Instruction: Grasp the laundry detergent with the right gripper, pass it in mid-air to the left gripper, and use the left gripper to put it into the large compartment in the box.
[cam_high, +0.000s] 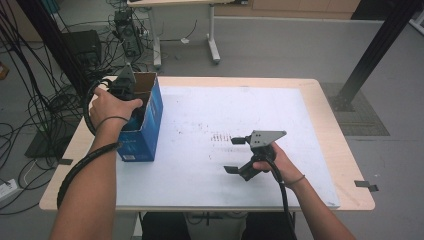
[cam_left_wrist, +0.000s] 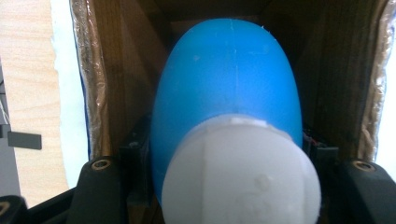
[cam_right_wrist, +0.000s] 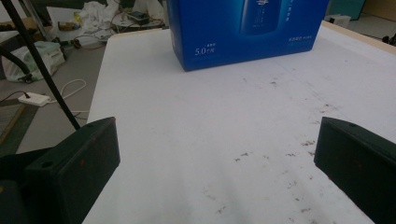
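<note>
**Bottle gripped inside the carton**

While the left tongs (cam_high: 131, 100) reached down into the open blue carton (cam_high: 145, 131) at the desk's (cam_high: 310, 95) left edge, I had them clamped on a blue bottle (cam_left_wrist: 229, 88) w/ a white cap (cam_left_wrist: 240, 175). From the left gripper view, the bottle sat inside the carton's brown cardboard walls, cap toward the camera, black jaws pressed against both sides of the body just below the cap. The right tongs (cam_high: 231, 155) rested idle near the desk's middle, jaws wide apart, nothing between them; the right gripper view faced the carton's printed side across the white mat (cam_right_wrist: 210, 140).

My read on handling: smooth rounded plastic, so prob. slippery, and the body tapered toward the cap, meaning a grip there could slide off. Looked stiff enough not to crush. Weight unknown, couldn't tell if full. I judged the best hold was low on the shoulder, across the widest part, approx. where the jaws sat. Carton walls were close on both sides, so a straight pull seemed safest.
</note>
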